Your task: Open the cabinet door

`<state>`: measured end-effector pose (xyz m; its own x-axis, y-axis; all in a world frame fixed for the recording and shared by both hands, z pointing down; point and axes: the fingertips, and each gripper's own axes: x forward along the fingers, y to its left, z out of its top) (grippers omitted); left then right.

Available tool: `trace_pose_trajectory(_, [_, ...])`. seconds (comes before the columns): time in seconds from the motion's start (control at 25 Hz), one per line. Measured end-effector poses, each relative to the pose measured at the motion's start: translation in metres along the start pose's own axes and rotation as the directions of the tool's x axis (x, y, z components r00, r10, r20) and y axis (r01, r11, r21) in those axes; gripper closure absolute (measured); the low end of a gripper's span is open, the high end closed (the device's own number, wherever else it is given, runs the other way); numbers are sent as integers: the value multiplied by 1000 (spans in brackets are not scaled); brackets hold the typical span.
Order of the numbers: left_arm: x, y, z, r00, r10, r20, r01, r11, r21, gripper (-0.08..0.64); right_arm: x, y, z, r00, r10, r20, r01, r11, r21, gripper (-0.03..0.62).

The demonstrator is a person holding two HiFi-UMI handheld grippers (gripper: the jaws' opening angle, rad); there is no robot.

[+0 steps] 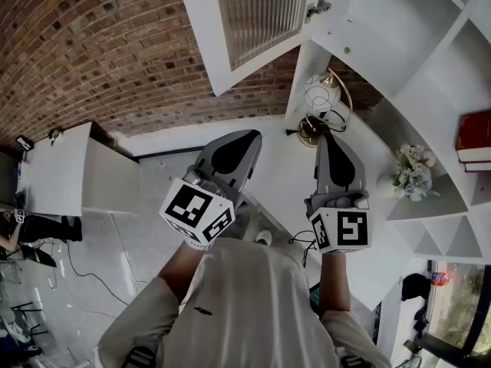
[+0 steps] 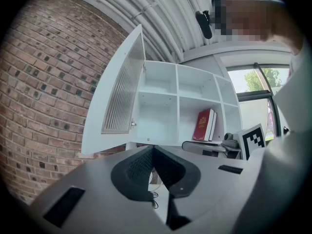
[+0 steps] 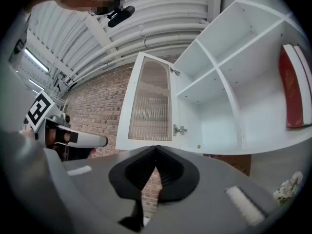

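Note:
The white cabinet door [image 1: 253, 21], with a ribbed glass pane, stands swung wide open, away from the white wall cabinet [image 1: 399, 29]. It also shows in the left gripper view as the door [image 2: 119, 96] and in the right gripper view as the door [image 3: 151, 104], with its hinge [image 3: 179, 129] in sight. My left gripper [image 1: 234, 148] and right gripper [image 1: 331, 140] hang side by side below the cabinet, apart from the door. The left gripper [image 2: 152, 147] is shut with its jaws meeting at the tips. The right gripper [image 3: 156, 147] is shut too. Neither holds anything.
Red books [image 1: 474, 140] stand in a cabinet compartment at the right. A round lamp with a brass ring [image 1: 322, 102] and a flower bunch [image 1: 414, 171] sit on the counter below. A brick wall [image 1: 92, 44] runs behind. A low white unit [image 1: 57, 167] stands at the left.

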<state>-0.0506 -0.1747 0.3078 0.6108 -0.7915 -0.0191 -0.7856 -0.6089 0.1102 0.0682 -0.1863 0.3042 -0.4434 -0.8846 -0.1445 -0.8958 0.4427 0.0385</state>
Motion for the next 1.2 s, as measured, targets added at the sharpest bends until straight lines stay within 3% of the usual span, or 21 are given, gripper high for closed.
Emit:
trace_pose_trajectory(0.28, [-1,-8,-6,1000,-7,-1,7,1000,-5,551,-21,-15,-1,999,-50,18,50,999,-12,581])
trace_pose_trajectory(0.48, [0,-13,-14,1000,-6,-6,5,1000,-16,551,-28,-24,-4,998,-61,-21,61,998,-19,595])
trace_pose_trajectory(1.2, [5,-21,-13,1000,-17,-15,17,1000,-4,551,-36,-46,5,996,-94,0,94,996,-4,595])
